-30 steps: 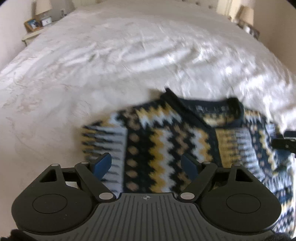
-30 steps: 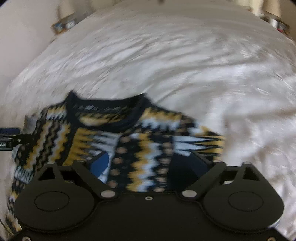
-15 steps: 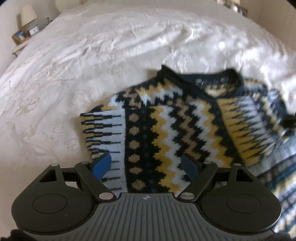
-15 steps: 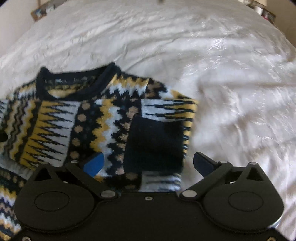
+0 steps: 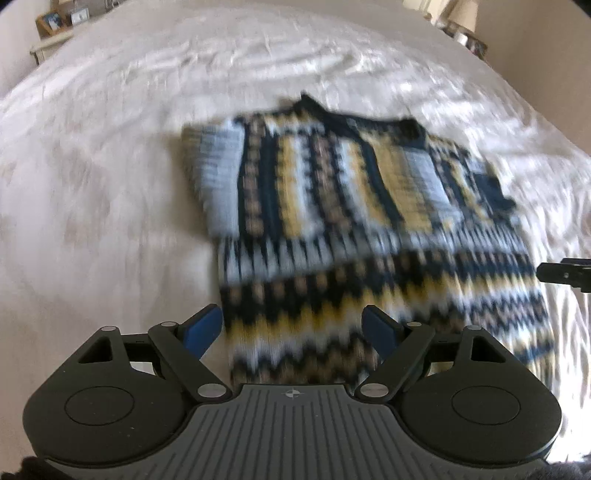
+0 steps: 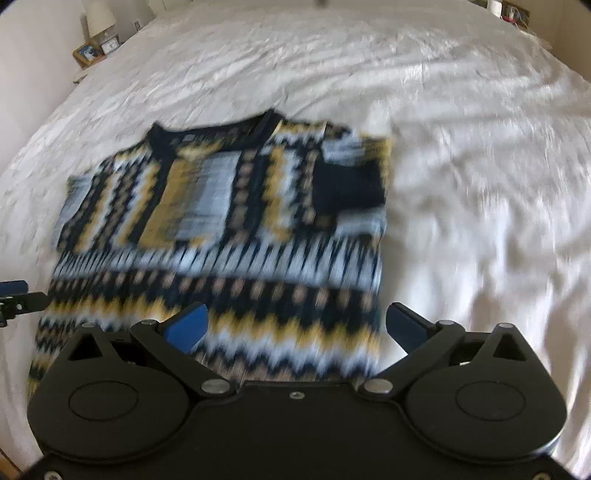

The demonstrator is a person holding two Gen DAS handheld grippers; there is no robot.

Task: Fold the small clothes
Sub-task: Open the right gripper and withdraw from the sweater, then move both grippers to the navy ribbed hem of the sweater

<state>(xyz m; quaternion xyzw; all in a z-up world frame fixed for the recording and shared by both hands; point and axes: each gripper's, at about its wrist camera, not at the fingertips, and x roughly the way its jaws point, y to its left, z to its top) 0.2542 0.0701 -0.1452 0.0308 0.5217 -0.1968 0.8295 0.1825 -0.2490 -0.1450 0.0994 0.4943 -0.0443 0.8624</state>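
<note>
Patterned sweater (image 5: 354,221) lying flat on a white bedspread (image 5: 110,166), both sleeves folded across the chest. Left gripper (image 5: 291,328) and right gripper (image 6: 295,325) hover over its hem edge, jaws spread, holding nothing. Beyond: nightstand with a picture frame (image 6: 87,52) and a lamp (image 6: 98,14). Nothing lies between grippers and sweater.

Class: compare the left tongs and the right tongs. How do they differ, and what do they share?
The left tongs have a grey ribbed body; the right tongs have a plain black one. Left straddles the sweater's left hem corner, right its right corner. Both are open, blue-padded, holding nothing.
</note>
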